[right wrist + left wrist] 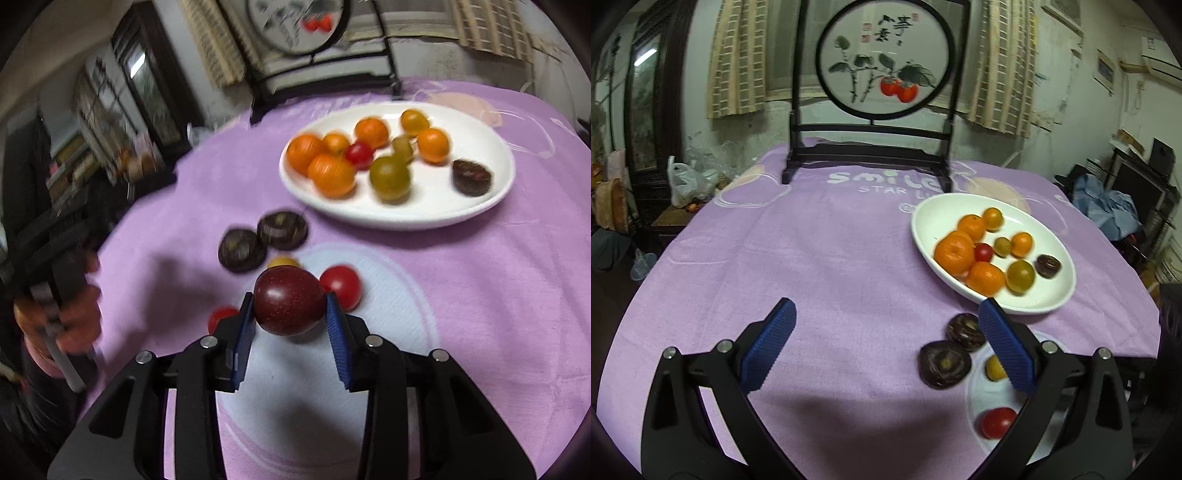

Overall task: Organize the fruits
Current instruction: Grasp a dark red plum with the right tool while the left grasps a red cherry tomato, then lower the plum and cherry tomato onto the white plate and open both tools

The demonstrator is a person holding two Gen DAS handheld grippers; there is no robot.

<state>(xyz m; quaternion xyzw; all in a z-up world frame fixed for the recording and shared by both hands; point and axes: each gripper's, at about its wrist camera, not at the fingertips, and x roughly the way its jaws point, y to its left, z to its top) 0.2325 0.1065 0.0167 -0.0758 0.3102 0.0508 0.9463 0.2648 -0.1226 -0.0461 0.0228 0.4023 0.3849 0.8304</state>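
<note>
My right gripper (pixel 290 312) is shut on a dark red plum (pixel 288 301), held above the purple cloth. Below it lie a red tomato (pixel 341 286), a small yellow fruit (pixel 282 263), another red tomato (pixel 221 317) and two dark brown fruits (pixel 242 250) (pixel 282 229). A white plate (pixel 436 218) behind holds several oranges, a red tomato, greenish fruits and one dark fruit. My left gripper (pixel 886 325) is open and empty over the cloth; the dark fruits (pixel 943 363) (pixel 966 330), the yellow fruit (pixel 995 367) and a tomato (pixel 997 422) lie by its right finger. The plate (pixel 1041 295) is beyond.
A dark wooden stand with a round painted screen (pixel 882 59) stands at the table's far edge. The round table wears a purple cloth (pixel 798 251). Furniture and bags crowd the room's left and right sides. A hand holding the other gripper (pixel 62 306) shows at left in the right wrist view.
</note>
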